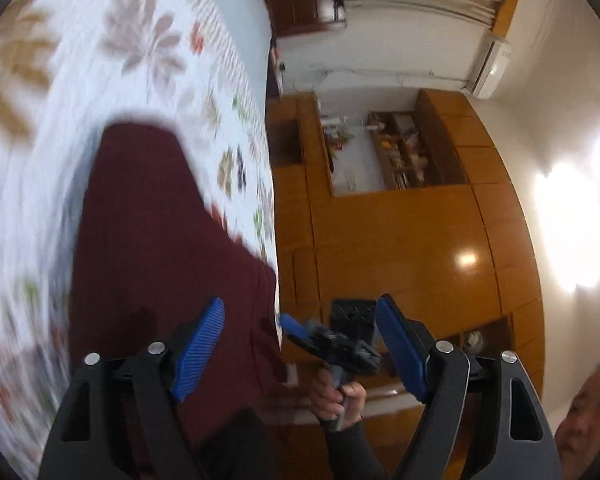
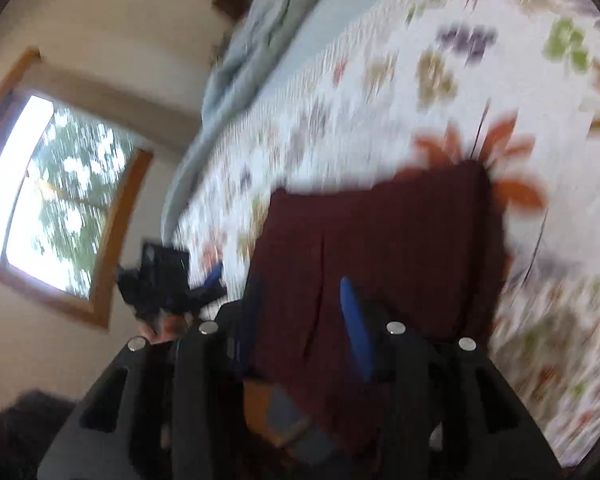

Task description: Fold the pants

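The dark maroon pants (image 1: 152, 248) lie folded on a floral bedspread (image 1: 60, 80). My left gripper (image 1: 300, 312) is open and empty, its blue pads wide apart; the left pad is over the pants' near edge. The right gripper (image 1: 300, 330) shows in the left wrist view, held in a hand beyond the pants' edge. In the blurred right wrist view the pants (image 2: 380, 232) fill the middle. My right gripper (image 2: 300, 292) has cloth between its fingers; one blue pad (image 2: 356, 328) shows, the other is hidden behind fabric. The left gripper (image 2: 168, 276) shows at left.
The bedspread (image 2: 460, 80) covers the bed, with a light blue blanket (image 2: 260, 28) bunched at its head. A wooden wardrobe (image 1: 400, 232) with shelves stands beyond the bed's edge. A window (image 2: 60, 200) is on the wall. A person's face (image 1: 592, 412) is at lower right.
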`<move>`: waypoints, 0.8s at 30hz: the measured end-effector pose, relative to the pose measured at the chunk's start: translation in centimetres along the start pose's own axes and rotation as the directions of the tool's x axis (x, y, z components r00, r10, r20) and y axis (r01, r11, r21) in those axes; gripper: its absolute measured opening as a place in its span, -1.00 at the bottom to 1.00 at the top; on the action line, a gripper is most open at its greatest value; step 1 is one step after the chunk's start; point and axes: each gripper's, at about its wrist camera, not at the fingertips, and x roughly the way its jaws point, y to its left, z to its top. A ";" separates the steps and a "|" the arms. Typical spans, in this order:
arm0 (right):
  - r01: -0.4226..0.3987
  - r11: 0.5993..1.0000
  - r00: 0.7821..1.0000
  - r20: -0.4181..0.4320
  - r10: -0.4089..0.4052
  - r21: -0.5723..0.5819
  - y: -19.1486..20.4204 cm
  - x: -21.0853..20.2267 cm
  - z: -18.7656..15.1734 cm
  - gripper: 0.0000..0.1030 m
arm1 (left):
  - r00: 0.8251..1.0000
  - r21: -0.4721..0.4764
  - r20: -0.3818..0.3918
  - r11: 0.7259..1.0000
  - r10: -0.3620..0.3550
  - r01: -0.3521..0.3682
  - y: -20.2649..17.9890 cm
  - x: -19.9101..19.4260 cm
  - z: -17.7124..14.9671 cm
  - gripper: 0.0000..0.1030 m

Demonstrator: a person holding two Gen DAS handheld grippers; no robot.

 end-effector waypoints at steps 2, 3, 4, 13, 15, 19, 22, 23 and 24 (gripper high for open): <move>0.105 0.994 0.991 -0.085 -0.106 -0.020 -1.4 1.7 -2.3 -0.68 | 0.999 -0.041 -0.044 0.999 0.011 -0.013 1.5 0.8 -1.7 0.52; 0.153 0.988 0.984 -0.094 -0.153 -0.013 -2.9 1.9 -2.9 -1.00 | 0.998 -0.046 -0.049 0.998 0.034 -0.036 2.2 1.1 -2.3 0.52; 0.143 0.990 0.985 -0.096 -0.141 0.017 -4.3 1.4 -3.1 -1.00 | 0.998 -0.056 -0.055 0.997 0.042 -0.045 2.8 1.3 -2.6 0.51; 0.091 0.996 0.996 -0.011 -0.091 -0.003 -1.1 -0.9 -0.4 -0.59 | 0.994 -0.043 -0.103 0.998 0.034 -0.039 3.3 2.2 -1.7 0.51; 0.022 1.000 1.000 -0.004 -0.022 -0.021 1.0 0.5 1.5 -0.50 | 0.995 -0.042 -0.097 0.998 0.037 -0.042 3.6 2.5 -1.8 0.51; -0.027 1.000 0.997 -0.066 0.027 0.009 1.2 5.2 4.6 -0.48 | 0.993 -0.022 -0.101 0.998 0.061 -0.063 3.4 2.7 -2.2 0.49; 0.059 0.993 0.993 -0.105 -0.048 0.104 -3.2 6.7 5.4 -1.00 | 0.992 -0.039 -0.105 0.997 0.063 -0.067 4.1 2.4 -2.5 0.18; 0.033 0.990 0.995 -0.102 -0.019 0.138 -4.5 6.3 5.2 -1.00 | 0.992 -0.051 -0.113 0.996 0.061 -0.067 4.6 2.5 -2.6 0.09; 0.028 0.988 0.996 -0.091 -0.014 0.154 -4.7 5.6 5.0 -1.00 | 0.991 -0.061 -0.115 0.995 0.066 -0.073 5.0 2.6 -2.6 -0.04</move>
